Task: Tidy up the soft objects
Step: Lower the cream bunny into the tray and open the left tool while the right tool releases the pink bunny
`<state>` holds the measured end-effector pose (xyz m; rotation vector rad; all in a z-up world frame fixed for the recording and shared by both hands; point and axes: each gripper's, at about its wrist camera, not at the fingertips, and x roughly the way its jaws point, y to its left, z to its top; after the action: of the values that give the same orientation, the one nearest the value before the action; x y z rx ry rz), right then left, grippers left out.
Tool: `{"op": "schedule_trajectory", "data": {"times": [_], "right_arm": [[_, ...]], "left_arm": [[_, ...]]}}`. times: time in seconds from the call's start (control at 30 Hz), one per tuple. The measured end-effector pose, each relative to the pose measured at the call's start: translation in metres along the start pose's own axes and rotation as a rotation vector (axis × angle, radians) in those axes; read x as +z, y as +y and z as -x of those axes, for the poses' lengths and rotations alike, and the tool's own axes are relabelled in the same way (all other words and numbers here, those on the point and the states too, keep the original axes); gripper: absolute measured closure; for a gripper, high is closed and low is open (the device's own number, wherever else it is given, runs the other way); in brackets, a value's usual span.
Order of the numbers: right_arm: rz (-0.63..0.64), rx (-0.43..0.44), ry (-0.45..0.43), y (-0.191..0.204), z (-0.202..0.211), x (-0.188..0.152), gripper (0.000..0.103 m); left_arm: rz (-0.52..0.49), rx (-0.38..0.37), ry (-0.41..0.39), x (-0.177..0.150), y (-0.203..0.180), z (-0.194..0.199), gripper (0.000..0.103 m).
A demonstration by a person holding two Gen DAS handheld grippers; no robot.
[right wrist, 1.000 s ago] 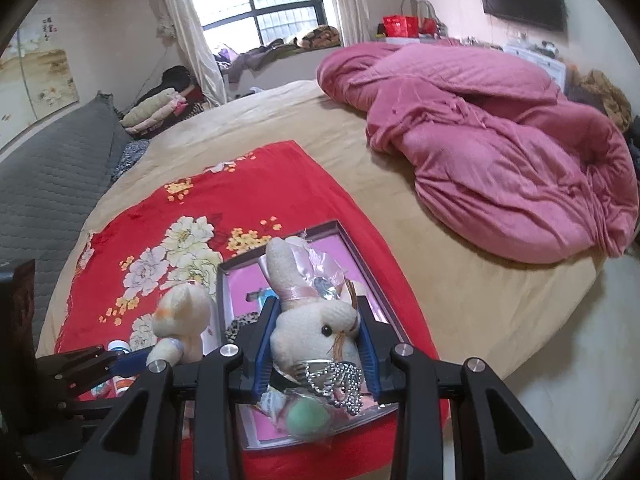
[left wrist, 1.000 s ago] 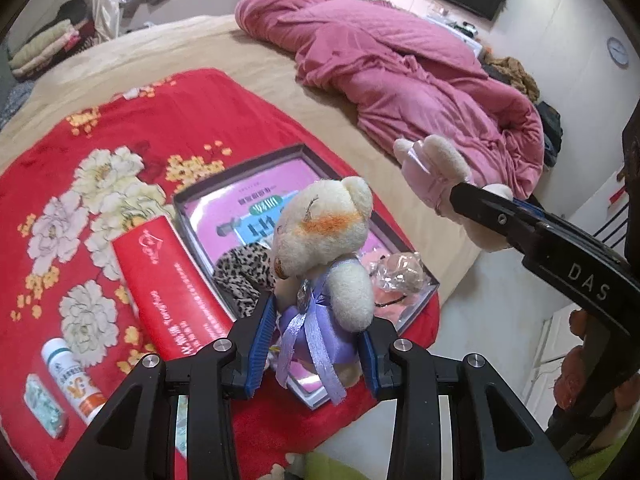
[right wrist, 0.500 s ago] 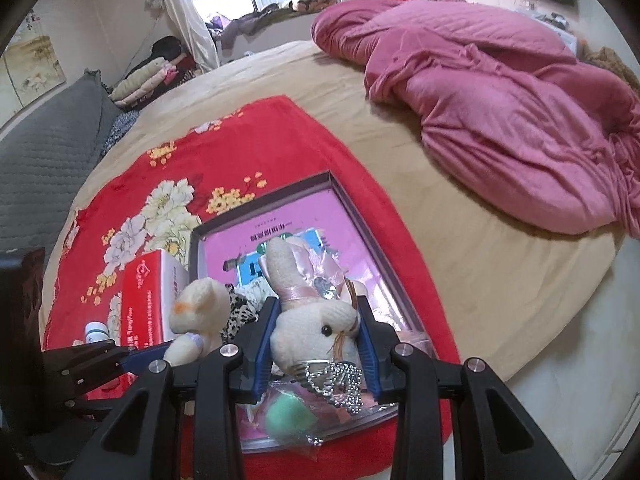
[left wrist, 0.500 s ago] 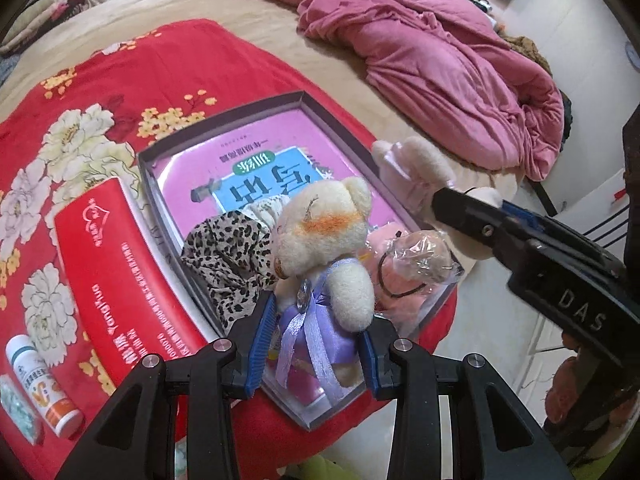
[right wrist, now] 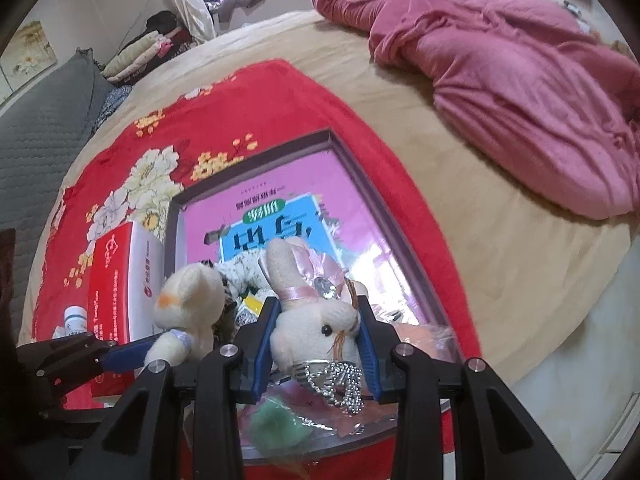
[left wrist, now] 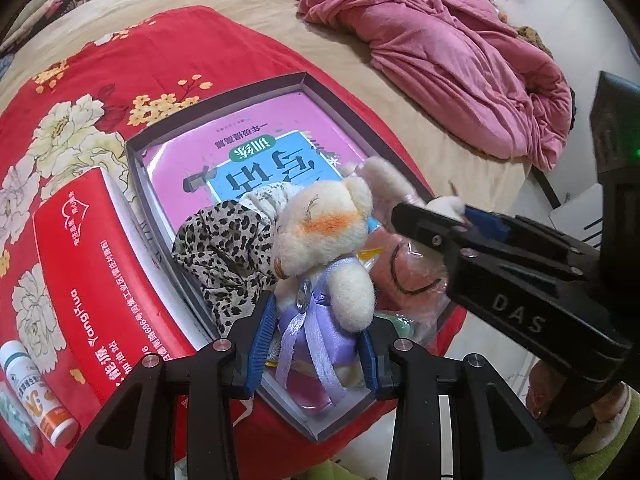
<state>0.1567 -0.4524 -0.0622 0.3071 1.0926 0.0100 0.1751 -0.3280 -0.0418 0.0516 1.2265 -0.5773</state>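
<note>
My left gripper is shut on a cream teddy bear in a purple satin dress, low over the near end of a grey tray; the bear also shows in the right wrist view. My right gripper is shut on a white rabbit with pink ribbon and a silver chain, just right of the bear; the rabbit also shows in the left wrist view. The tray holds a pink book, a leopard-print cloth and bagged pink items.
The tray lies on a red floral blanket at the bed's edge. A red box lies left of the tray, with a small white bottle beside it. A pink quilt is heaped at the back right.
Both grippers have moved forward and down toward the tray, each keeping its toy; the tray and book look larger and closer.
</note>
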Motion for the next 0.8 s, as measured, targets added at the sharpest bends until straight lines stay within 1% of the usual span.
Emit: {"op": "schedule_trajectory", "data": {"times": [0.13,0.43,0.53,0.67,0.8], "right_arm": [[-0.016,0.033,0.031,-0.001,-0.01,-0.003,0.065],[-0.03,0.057,0.044,-0.002,-0.014,-0.006,0.064],[-0.062,0.086,0.032,-0.006,-0.011,-0.007,0.062],[-0.115,0.149,0.003,-0.014,-0.003,-0.006,0.059],[-0.127,0.143,-0.026,-0.016,0.009,-0.004,0.059]], "left_arm": [[0.004,-0.003,0.005,0.0,0.002,-0.002,0.063],[0.011,-0.004,0.01,0.0,0.003,-0.005,0.063],[0.009,-0.003,0.014,0.0,0.003,-0.006,0.062],[0.011,-0.009,0.02,0.001,0.002,-0.009,0.062],[0.006,-0.009,0.03,0.002,0.001,-0.012,0.062]]}}
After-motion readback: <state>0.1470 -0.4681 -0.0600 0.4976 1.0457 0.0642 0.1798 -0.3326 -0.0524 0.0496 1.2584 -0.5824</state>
